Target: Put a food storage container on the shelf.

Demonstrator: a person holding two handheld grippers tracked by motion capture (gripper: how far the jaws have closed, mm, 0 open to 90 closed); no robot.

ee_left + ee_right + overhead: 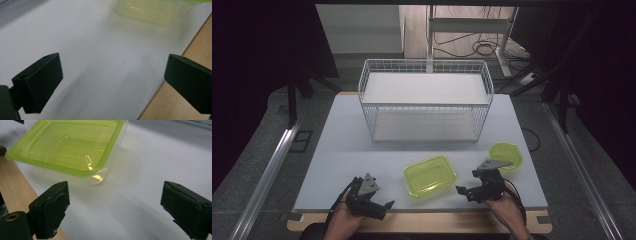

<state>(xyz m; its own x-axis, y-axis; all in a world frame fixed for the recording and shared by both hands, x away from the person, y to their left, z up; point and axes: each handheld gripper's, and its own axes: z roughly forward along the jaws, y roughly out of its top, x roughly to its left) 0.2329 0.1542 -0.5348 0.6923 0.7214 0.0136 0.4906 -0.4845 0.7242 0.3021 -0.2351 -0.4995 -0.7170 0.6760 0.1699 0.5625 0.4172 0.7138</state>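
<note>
Here both grippers (377, 205) (469, 190) gaping, pointing inward at seemingly lidded green container (430, 175).

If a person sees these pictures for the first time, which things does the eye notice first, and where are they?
The bright green rectangular container stands out first, lying near the front edge of the white table, between the left gripper and the right gripper, both open and empty. Behind it, at the table's far side, stands a large white wire basket. A smaller green container sits just beyond the right gripper.
</note>
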